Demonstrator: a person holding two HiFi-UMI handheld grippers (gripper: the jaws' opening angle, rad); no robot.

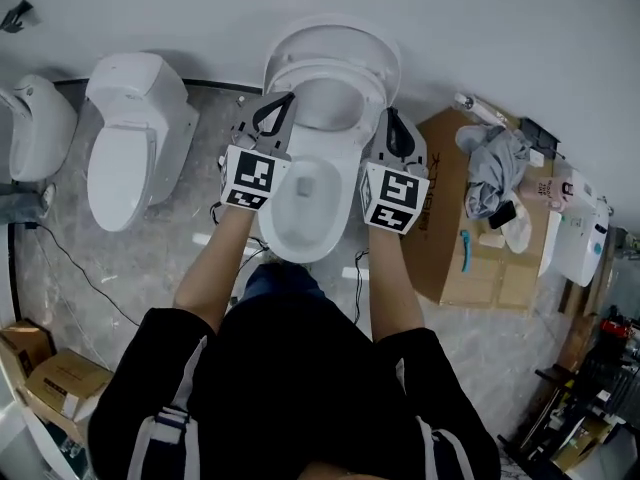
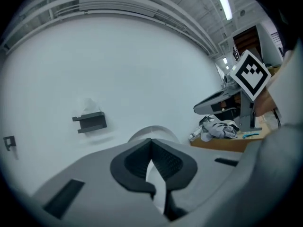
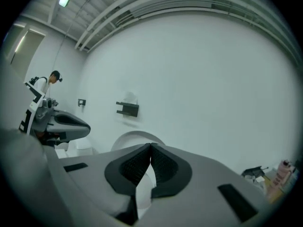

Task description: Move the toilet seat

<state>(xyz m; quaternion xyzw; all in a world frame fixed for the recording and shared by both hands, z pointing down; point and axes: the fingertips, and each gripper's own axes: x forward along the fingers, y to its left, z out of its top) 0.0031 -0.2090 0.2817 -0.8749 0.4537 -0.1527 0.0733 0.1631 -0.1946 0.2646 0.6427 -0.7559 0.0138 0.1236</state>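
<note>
The toilet seat [image 1: 300,71] is already off the bowl [image 1: 305,208]. It stands raised at the bowl's 12 o'clock end, just in front of the open lid [image 1: 335,30] that rests toward the wall. I judge the lift to be mostly done. What seems left is to settle the seat against the lid and draw my claws back. I cannot tell whether seat and lid already touch.

The seat's long axis runs along the 6-to-12 line in the head view, tipped steeply up. Its hinge end is low at the back and its free front end is high. Its ring faces me at 6 o'clock.

My left claw [image 1: 286,98] is at the seat's 9 o'clock edge and my right claw [image 1: 391,114] at its 3 o'clock edge. Both are pinched fully closed, pads tip to tip with nothing clamped. They point roughly level at the wall.
</note>
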